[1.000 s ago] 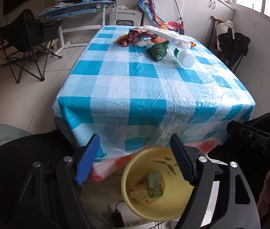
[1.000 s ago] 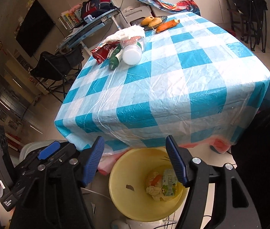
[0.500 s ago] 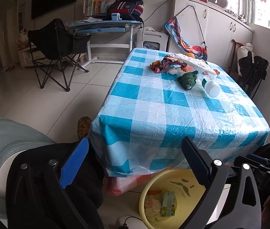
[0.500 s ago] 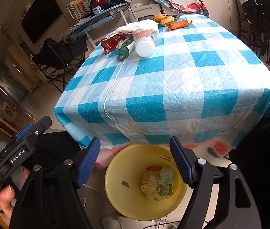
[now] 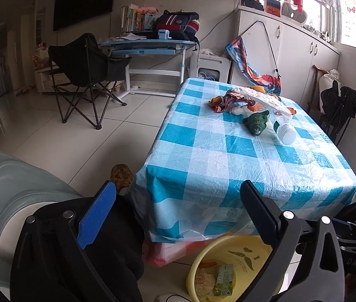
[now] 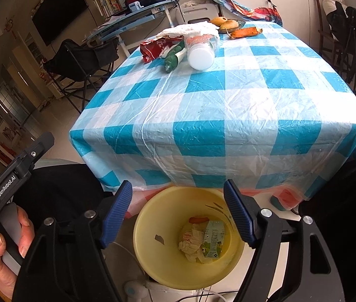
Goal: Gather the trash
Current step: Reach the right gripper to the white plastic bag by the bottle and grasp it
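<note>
A yellow bin (image 6: pixel 163 259) stands on the floor at the near end of the table; it also shows in the left wrist view (image 5: pixel 203 259). Inside lie a small carton (image 6: pixel 213 241), crumpled paper (image 6: pixel 190 244) and an orange scrap. My right gripper (image 6: pixel 178 209) is open and empty above the bin. My left gripper (image 5: pixel 175 216) is open and empty, left of the bin over my lap. At the table's far end lie a red wrapper (image 6: pixel 157 47), a green bottle (image 6: pixel 174 59), a white jar (image 6: pixel 200 55) and a white bag (image 6: pixel 190 29).
The table wears a blue-and-white checked cloth (image 6: pixel 228 105). A carrot (image 6: pixel 244 32) and a fruit bowl (image 6: pixel 228 24) sit at its far edge. A black folding chair (image 5: pixel 87 70) and a desk (image 5: pixel 147 45) stand left. A dark chair (image 6: pixel 346 32) stands right. Cables lie beside the bin.
My left gripper has swung left and back, away from the bin, and its view now takes in the room. My right gripper has risen slightly, still over the bin.
</note>
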